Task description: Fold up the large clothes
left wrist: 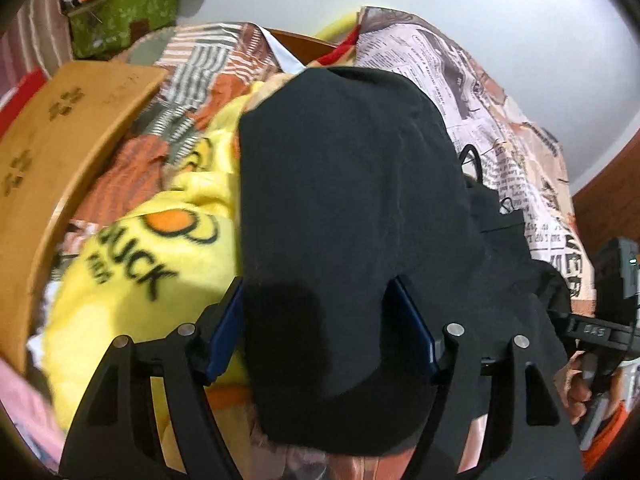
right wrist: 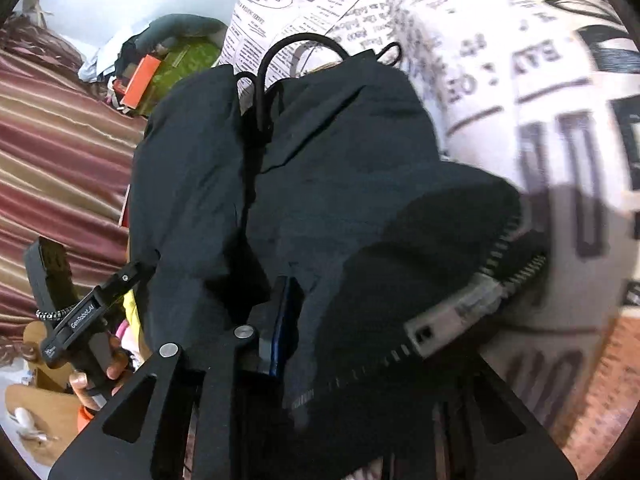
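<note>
You're lifting the black zippered fabric jacket (left wrist: 352,184) above the yellow fleece duck blanket (left wrist: 132,264), left gripper (left wrist: 320,328) clamping it, right gripper (right wrist: 360,320) grip unclear under cloth; keep edges level while folding.

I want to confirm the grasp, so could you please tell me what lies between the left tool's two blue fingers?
In the left wrist view, a fold of the black fabric garment fills the gap between the left tool's fingers.

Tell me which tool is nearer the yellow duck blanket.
Left. The left tool holds the black jacket directly over the yellow duck blanket. The right tool grips the jacket's zipper edge over the newspaper-print bedspread, farther away.
</note>
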